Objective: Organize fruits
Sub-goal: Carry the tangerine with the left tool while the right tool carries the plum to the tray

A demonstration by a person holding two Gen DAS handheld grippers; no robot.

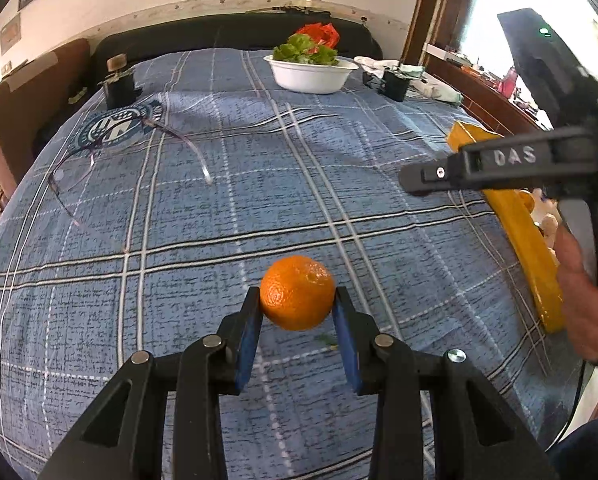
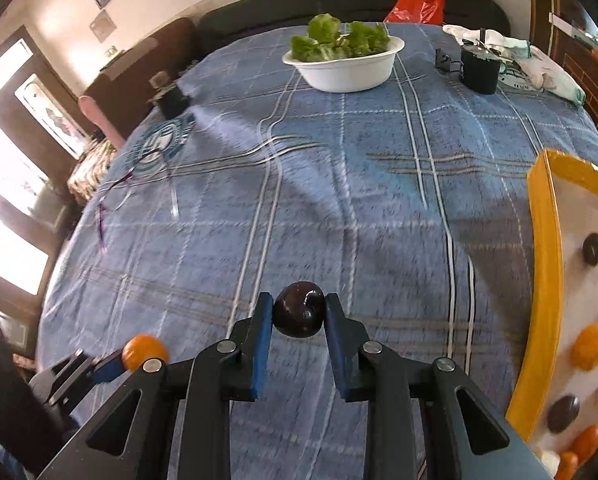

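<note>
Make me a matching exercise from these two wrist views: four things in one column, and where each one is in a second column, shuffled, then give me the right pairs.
Things:
1. orange
2. dark fruit
3. lettuce
4. glasses

Places:
A. in the white bowl at the far end
B. between the right gripper pads
C. lying open on the blue checked cloth
D. between the left gripper pads

Pairs: 1-D, 2-B, 3-A, 4-C
</note>
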